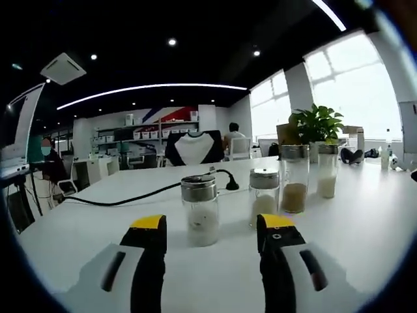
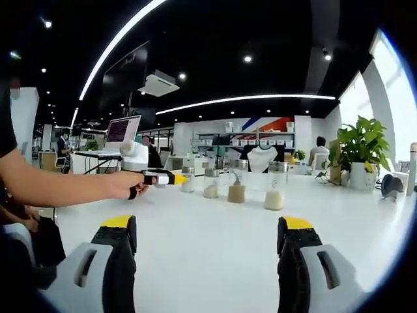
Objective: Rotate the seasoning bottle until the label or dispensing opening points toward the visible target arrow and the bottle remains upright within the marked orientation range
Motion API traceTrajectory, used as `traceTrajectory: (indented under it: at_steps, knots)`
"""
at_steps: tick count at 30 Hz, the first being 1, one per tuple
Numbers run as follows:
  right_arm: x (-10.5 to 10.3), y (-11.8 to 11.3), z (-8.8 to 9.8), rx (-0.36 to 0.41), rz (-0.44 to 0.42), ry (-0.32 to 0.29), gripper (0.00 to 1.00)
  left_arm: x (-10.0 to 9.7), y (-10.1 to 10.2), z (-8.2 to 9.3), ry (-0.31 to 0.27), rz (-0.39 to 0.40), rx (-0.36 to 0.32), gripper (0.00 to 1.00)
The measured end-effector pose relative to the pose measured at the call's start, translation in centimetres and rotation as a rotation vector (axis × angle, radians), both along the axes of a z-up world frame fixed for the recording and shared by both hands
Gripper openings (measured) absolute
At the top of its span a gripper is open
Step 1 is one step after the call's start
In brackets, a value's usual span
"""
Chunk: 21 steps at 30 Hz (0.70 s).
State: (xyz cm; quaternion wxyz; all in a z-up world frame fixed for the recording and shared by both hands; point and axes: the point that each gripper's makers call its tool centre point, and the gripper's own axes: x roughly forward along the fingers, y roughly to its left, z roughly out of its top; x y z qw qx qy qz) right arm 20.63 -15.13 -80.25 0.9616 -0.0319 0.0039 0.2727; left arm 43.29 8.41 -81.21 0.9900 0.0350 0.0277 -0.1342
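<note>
In the left gripper view, the left gripper [image 1: 212, 228] hovers low over a white table [image 1: 365, 222] with its yellow-tipped jaws spread wide and holding nothing. Just beyond the jaws stands the nearest seasoning bottle [image 1: 200, 210], upright, its metal cap on and pale grains in its base, not touched by either jaw. To its right and slightly farther stands a second shaker [image 1: 264, 198], then a taller jar of brown seasoning [image 1: 294, 178] and another of white seasoning [image 1: 327, 171]. A black cable [image 1: 130, 194] trails across the table behind them, and a potted plant [image 1: 315, 125] sits at the far right edge.

In the right gripper view, the right gripper [image 2: 208, 235] is likewise released, jaws wide apart over bare table. A person's hand [image 2: 124, 184] reaches in from the left, holding the left gripper near the row of four bottles, which stands well beyond the right jaws.
</note>
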Motion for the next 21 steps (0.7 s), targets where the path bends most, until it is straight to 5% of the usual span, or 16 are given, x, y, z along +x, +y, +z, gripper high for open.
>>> traceTrajectory:
  at_steps: [6, 21]
  knots:
    - [-0.3, -0.3, 0.0, -0.01, -0.009, -0.006, 0.87, 1.5, 0.5, 0.4, 0.004, 0.001, -0.016, 0.44]
    - [-0.5, -0.8, -0.1, -0.034, -0.019, -0.014, 0.8, 4.1, -0.2, -0.3, 0.04, -0.026, -0.017, 0.39]
